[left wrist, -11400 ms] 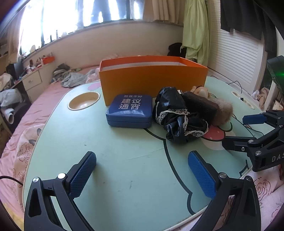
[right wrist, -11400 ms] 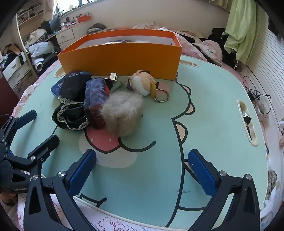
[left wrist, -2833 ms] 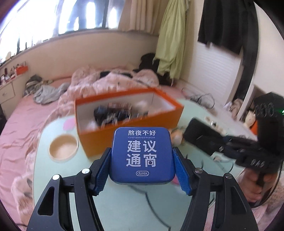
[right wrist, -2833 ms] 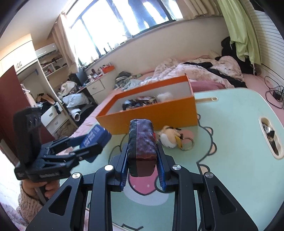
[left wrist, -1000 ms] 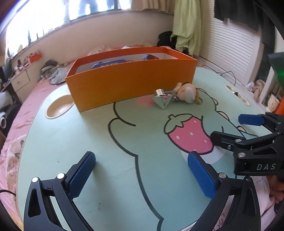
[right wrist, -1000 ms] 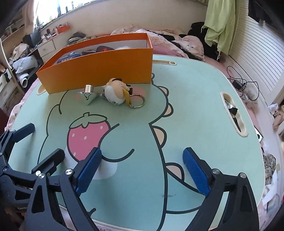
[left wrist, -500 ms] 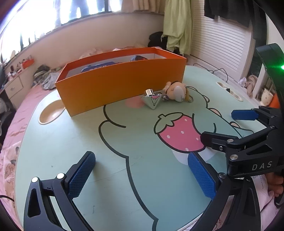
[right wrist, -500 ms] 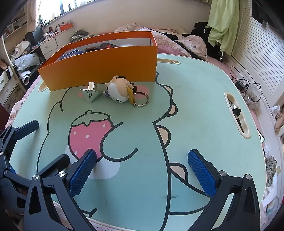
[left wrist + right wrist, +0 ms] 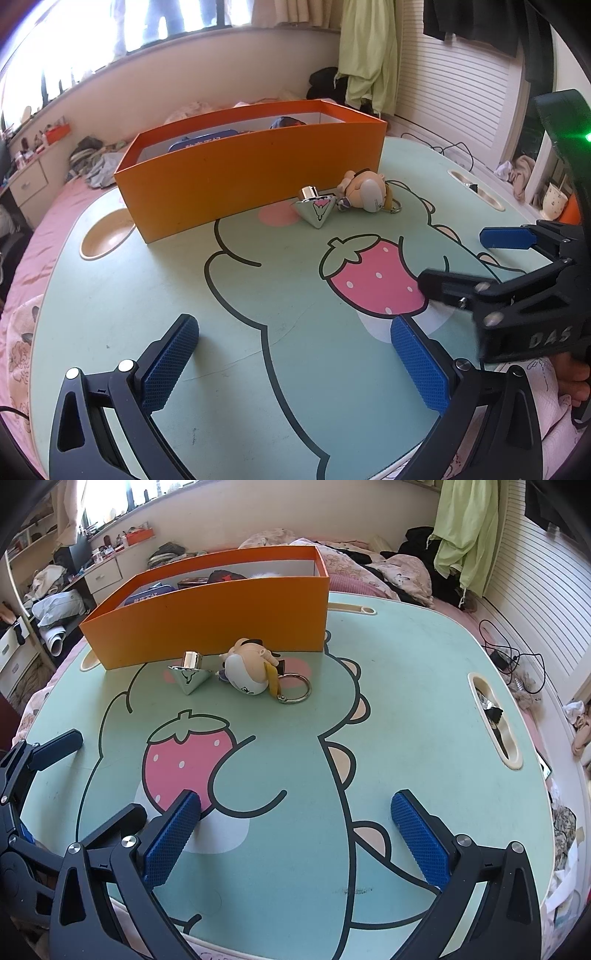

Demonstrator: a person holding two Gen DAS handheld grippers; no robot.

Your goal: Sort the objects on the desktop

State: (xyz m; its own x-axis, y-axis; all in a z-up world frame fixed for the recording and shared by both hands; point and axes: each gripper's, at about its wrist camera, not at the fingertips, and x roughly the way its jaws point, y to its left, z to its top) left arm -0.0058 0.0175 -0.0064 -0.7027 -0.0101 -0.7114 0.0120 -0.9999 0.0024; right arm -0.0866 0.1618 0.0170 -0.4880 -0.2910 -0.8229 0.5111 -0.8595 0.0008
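Observation:
An orange box (image 9: 255, 173) (image 9: 214, 620) stands at the far side of the mint-green table (image 9: 184, 288) (image 9: 406, 709); a blue tin and dark items lie inside it. In front of the box lie a silver triangular perfume bottle (image 9: 317, 208) (image 9: 190, 675) and a plush doll keychain (image 9: 365, 190) (image 9: 251, 670) with a metal ring (image 9: 293, 688). My left gripper (image 9: 295, 362) is open near the front edge, with nothing between its fingers. My right gripper (image 9: 295, 838) is open too, over the cartoon print, and shows at the right in the left wrist view (image 9: 491, 262).
The table has a round cup recess (image 9: 105, 240) at the left and a slot (image 9: 493, 720) with small items at the right. A bed with pink bedding and clothes surrounds the table. Cables (image 9: 513, 661) lie at the right.
In the last second both views have shifted only slightly. The right gripper's jaws have spread a little wider. Earlier, the blue tin and the dark pouch went from the grippers into the box.

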